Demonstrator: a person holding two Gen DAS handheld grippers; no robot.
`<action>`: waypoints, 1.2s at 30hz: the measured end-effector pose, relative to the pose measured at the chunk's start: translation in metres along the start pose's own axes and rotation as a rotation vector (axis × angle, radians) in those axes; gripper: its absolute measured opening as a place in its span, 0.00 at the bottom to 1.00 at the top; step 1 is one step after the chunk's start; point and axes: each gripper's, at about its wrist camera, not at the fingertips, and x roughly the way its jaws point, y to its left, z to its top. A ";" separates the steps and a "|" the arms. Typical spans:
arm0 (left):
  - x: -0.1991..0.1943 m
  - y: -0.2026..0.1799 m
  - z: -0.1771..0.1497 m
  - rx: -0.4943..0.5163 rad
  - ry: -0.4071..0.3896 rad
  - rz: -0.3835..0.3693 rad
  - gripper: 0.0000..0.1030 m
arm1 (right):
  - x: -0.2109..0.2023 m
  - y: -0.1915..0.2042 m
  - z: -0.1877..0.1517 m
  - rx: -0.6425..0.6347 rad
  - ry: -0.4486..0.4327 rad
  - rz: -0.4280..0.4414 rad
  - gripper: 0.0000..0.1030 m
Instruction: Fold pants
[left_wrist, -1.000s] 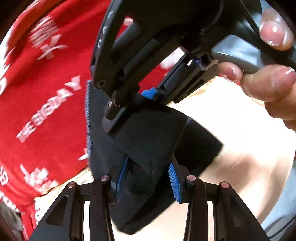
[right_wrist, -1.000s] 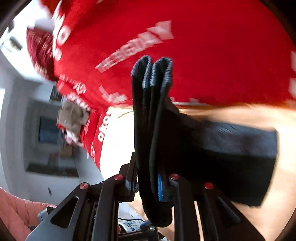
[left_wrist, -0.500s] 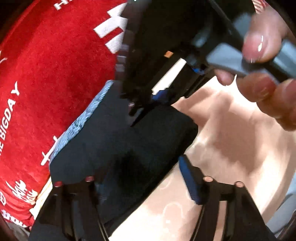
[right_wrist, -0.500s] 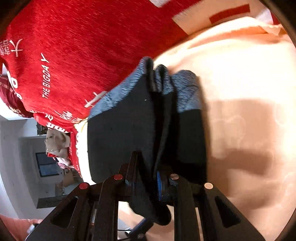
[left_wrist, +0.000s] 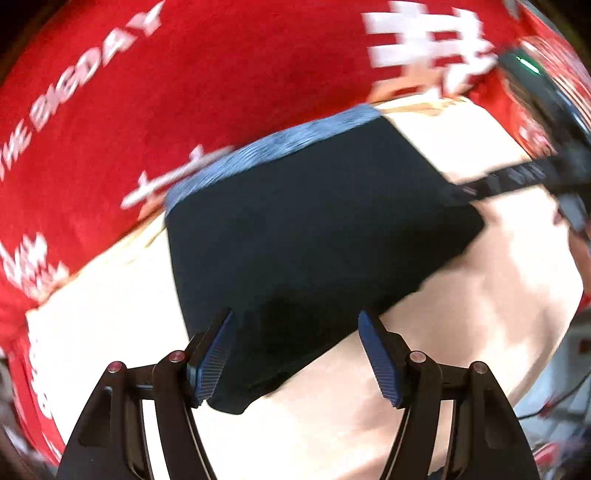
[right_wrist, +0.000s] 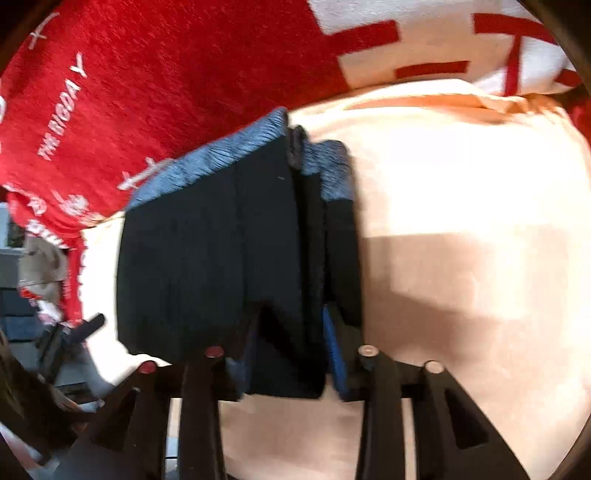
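So the left tool (left_wrist: 295, 354) sits wide apart over the folded pants (left_wrist: 314, 240) on the peach bed sheet (left_wrist: 480, 314), while the right tool (right_wrist: 291, 354) is opening, fabric between its pads.

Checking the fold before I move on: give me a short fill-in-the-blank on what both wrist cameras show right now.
1. The folded pants are mostly ____ in colour.
2. Their waistband is ____.
3. The pants lie on a pale sheet beside a ____ blanket with white lettering.
4. Each left gripper finger carries a ____ ribbed pad.

Missing words: black; blue; red; blue
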 end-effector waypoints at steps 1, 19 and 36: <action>0.000 0.003 -0.003 -0.027 0.010 -0.004 0.67 | -0.001 0.002 -0.002 0.008 -0.001 -0.017 0.47; -0.013 0.077 -0.023 -0.183 0.072 -0.040 0.67 | -0.022 0.100 -0.049 0.070 -0.058 -0.221 0.63; -0.001 0.097 -0.040 -0.222 0.134 -0.100 0.70 | 0.004 0.146 -0.091 0.110 0.014 -0.165 0.69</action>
